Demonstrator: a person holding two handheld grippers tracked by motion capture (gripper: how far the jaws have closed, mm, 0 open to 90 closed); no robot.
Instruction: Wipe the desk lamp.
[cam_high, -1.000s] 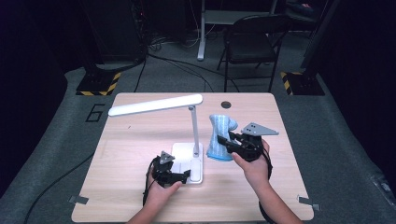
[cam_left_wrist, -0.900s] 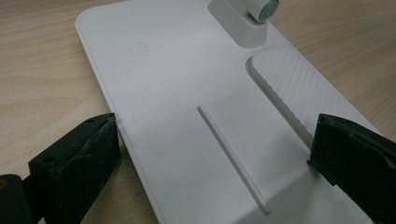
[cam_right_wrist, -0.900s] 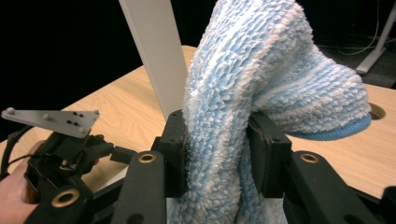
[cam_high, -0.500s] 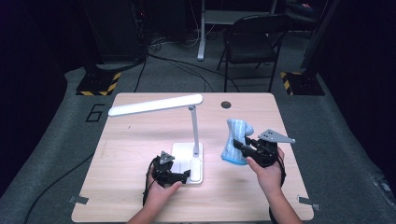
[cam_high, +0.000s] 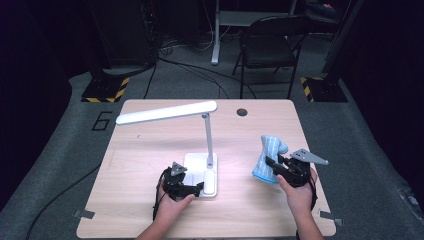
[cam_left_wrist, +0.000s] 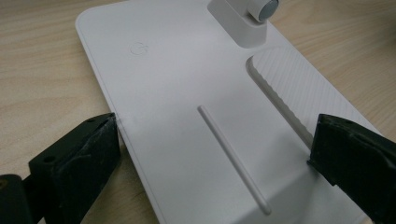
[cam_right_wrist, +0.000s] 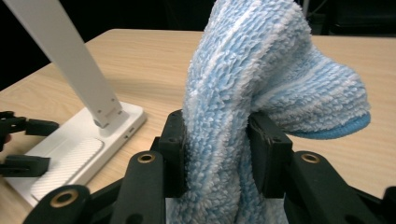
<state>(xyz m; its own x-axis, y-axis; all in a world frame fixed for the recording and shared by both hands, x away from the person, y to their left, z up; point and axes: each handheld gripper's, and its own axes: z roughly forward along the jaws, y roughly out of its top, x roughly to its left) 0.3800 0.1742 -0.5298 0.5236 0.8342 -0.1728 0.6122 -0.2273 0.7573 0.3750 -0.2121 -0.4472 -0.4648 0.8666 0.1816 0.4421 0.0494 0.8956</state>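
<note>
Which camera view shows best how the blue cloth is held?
The right gripper view: the right gripper is shut on the blue cloth, seen close between its jaws. In the high view the cloth is small and its grip hard to judge.

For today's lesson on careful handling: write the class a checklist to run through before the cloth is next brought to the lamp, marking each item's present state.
1. Right claw shut on the blue cloth: ok.
2. Cloth lifted off the table: cannot tell.
3. Left claw straddling the lamp base to steady it: ok, one jaw at each side edge.
4. Left claw actually clamping the base: cannot tell.
5. Lamp upright on its base: ok.
6. Open table between cloth and lamp: ok.
</note>
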